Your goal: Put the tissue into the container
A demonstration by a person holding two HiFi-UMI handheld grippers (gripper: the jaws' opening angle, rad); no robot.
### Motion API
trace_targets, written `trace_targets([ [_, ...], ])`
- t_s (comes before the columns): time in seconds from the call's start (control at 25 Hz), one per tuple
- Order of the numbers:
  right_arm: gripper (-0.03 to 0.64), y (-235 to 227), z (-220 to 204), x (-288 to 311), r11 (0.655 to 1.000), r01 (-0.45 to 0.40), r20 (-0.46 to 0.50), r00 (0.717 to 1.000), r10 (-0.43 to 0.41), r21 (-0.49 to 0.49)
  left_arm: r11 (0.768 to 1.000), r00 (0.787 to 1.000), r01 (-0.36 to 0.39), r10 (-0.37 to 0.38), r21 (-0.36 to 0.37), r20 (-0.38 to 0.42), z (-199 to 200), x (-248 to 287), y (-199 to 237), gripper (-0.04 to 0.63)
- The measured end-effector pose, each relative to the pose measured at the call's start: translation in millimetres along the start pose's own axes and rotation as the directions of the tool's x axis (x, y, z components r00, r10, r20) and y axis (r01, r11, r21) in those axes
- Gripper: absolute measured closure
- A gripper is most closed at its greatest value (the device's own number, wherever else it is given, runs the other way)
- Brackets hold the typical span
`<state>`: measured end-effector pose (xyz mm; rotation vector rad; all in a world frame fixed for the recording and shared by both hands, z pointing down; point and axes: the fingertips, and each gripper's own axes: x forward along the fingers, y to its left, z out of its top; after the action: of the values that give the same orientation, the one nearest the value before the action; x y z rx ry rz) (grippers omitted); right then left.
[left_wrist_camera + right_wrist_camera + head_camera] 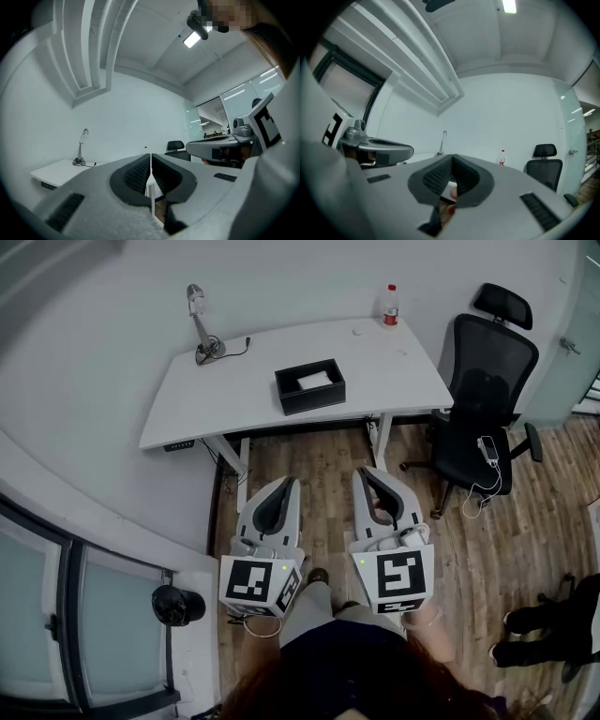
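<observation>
Big white desk [234,381] up at 12 o'clock, black office chair [487,399] at 2. The left gripper [289,482] and right gripper [367,472] hang side by side over the wood floor [328,479], both pinched tight with nothing in them. Black container [311,402] sits mid-desk with the tissue [315,381] lying inside it. Little bottle [391,306] at the desk's 1 o'clock corner.
</observation>
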<state>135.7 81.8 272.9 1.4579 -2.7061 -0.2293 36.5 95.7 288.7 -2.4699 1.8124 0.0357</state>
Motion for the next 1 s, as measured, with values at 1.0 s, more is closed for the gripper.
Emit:
trace_targets([
  [1.0, 0.597, -19, -14, -10, 0.999, 0.016, -0.012, 1.000, -0.016, 0.034, 0.999, 0.999, 0.026, -0.025, 0.033, -0.035, -5, 8, -25, 0.563],
])
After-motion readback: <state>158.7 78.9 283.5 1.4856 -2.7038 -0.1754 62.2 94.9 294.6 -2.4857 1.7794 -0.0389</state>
